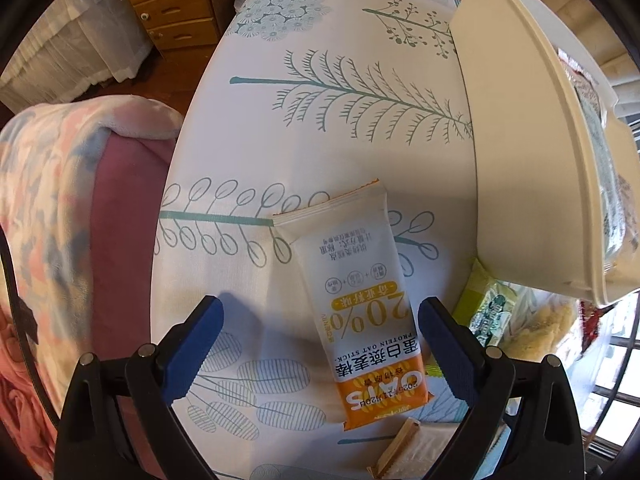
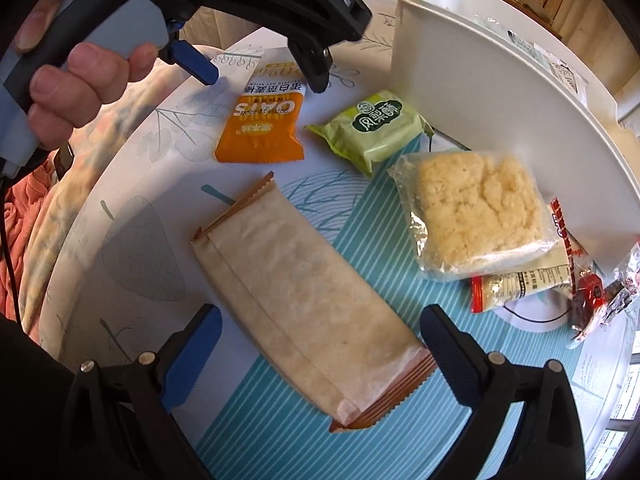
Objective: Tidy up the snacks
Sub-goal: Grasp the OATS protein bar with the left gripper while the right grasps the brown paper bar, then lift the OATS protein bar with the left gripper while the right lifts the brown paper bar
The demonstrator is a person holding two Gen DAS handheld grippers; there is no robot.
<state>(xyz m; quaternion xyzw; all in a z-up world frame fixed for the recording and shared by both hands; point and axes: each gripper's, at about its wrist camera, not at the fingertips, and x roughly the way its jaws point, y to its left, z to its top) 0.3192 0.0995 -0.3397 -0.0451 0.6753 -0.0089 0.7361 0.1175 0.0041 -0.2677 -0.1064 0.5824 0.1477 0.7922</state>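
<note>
Down on the tabletop (image 1: 248, 128), the oat bar (image 1: 360, 304) lay flat between the spread fingers of the left gripper (image 1: 320, 344), which gripped nothing. Likewise the right gripper (image 2: 320, 352) hung released over a brown wrapped bar (image 2: 304, 300), its fingers apart on either side. Just beside the white bin (image 2: 480, 92) lay a green packet (image 2: 372, 128), a clear bag of crumbly cake (image 2: 476, 208) and some red-wrapped snacks (image 2: 520, 280). A hand (image 2: 76, 88) held the left gripper's handle.
</note>
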